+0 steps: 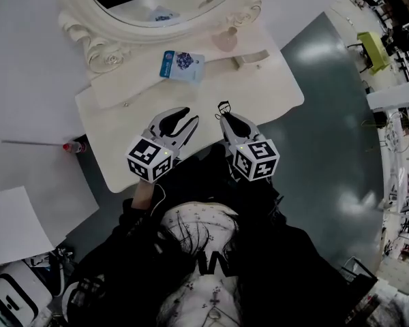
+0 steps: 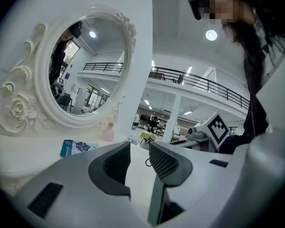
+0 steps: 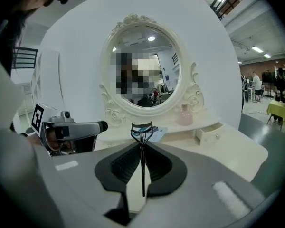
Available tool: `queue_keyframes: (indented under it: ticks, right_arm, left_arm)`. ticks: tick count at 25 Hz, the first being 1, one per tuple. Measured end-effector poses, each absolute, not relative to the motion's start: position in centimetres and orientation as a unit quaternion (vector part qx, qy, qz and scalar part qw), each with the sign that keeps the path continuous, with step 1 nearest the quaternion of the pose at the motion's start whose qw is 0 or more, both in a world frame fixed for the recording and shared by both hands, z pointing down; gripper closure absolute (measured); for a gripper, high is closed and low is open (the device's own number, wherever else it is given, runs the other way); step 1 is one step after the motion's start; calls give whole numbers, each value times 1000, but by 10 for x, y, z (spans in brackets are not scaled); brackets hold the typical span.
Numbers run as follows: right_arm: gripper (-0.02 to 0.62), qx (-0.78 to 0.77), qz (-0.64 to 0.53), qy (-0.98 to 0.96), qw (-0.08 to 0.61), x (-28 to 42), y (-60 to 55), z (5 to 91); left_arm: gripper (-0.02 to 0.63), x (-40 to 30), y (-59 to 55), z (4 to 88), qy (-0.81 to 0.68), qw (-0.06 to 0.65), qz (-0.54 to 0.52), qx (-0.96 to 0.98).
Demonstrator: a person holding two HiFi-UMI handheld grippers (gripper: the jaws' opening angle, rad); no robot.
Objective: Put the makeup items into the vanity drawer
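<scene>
Eyelash curler (image 3: 142, 139) clenched in right claw (image 3: 142, 148) | left claw (image 2: 139, 146) released — blue packet (image 1: 182, 65), pink bottle (image 1: 225, 41) beyond

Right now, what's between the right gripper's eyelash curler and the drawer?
Only bare vanity top between eyelash curler and drawer, in the head view; blue packet sits left.

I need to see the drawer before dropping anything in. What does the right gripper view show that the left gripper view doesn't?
Only the right gripper view: the open drawer, and the right gripper shut on the eyelash curler. Only the left gripper view: the left gripper standing open and empty. Both: the mirror, blue packet and pink bottle.
</scene>
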State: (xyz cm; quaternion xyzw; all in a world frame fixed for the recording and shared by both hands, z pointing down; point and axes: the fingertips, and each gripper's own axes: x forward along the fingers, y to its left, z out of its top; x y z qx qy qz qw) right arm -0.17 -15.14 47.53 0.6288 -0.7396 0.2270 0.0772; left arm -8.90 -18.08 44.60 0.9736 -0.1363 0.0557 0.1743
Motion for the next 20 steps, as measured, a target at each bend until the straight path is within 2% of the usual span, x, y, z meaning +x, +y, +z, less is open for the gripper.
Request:
queue_keyframes:
  ticks: [9,20]
  right_arm:
    - [556,576,234,-779,85,18,-186,484]
    - [557,567,228,-785,99,135,-212,493]
  left_arm:
    - [483,-80,-206,448,-213,178,65,958]
    - [483,13,-220,451,-246,175,64,951]
